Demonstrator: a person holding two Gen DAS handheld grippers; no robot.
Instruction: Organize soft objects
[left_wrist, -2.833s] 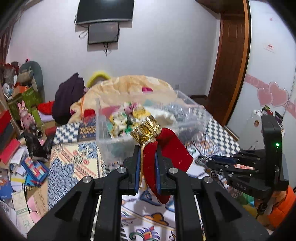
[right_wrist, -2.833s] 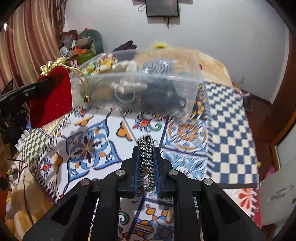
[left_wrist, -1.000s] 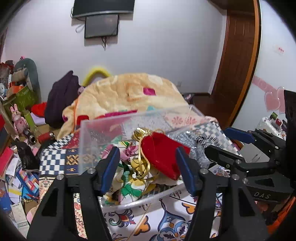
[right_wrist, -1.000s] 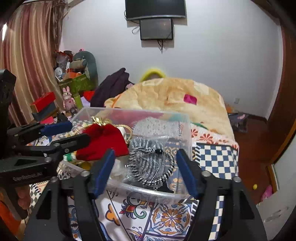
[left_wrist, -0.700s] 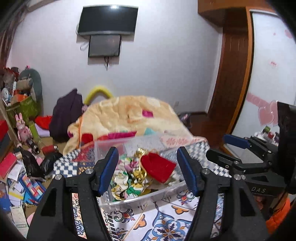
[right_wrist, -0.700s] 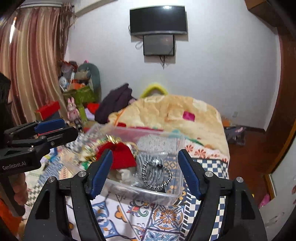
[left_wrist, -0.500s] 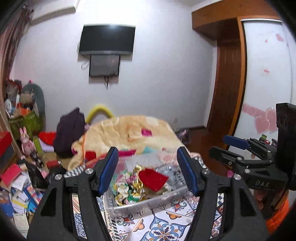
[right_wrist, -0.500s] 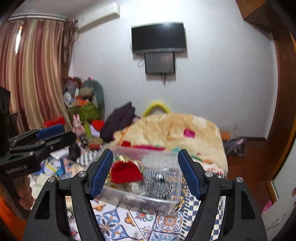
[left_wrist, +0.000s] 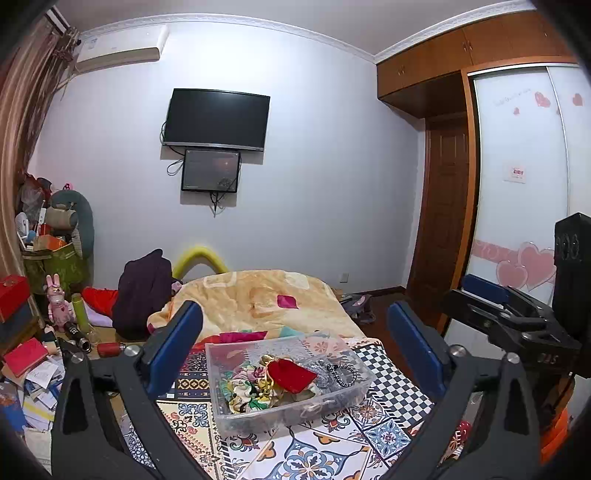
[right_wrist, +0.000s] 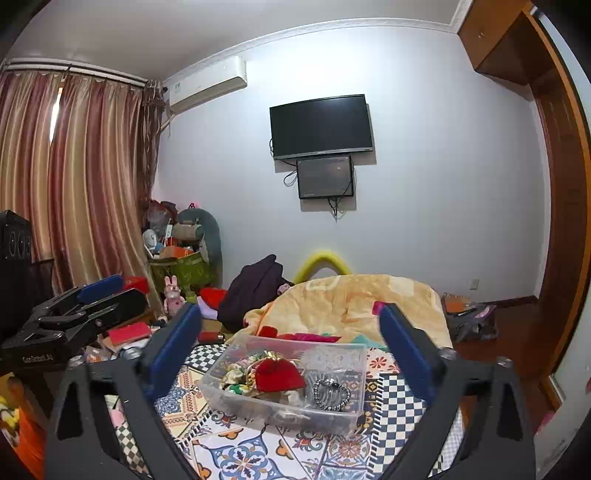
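1. We saw the left tongs (left_wrist: 293, 345) spread wide apart with nothing between them, their blue pads at the lower left and lower right of the left wrist view.
2. We saw the right tongs (right_wrist: 290, 345) standing just as wide apart and holding nothing, framing the lower middle of the right wrist view.
3. The clear plastic bin (left_wrist: 295, 408) sat low in the centre of both views, between the two pads of each pair of tongs and well beyond them, touching neither.
4. The red velvet pouch (left_wrist: 291, 374) lay inside the bin near its middle, on top of the other soft things, with its gold drawstring (left_wrist: 266, 380) trailing to the left.
5. The black-and-white coiled hair tie (right_wrist: 331, 394) lay in the bin's right part, just beside the pouch.
6. Floral cloth pieces (left_wrist: 242, 386) filled the bin's left part.
7. The bin rested on a patterned bedspread (left_wrist: 306, 454), with a peach blanket (left_wrist: 258, 299) heaped behind it.
8. The right tongs also showed at the right edge of the left wrist view, and the left tongs at the left edge of the right wrist view.
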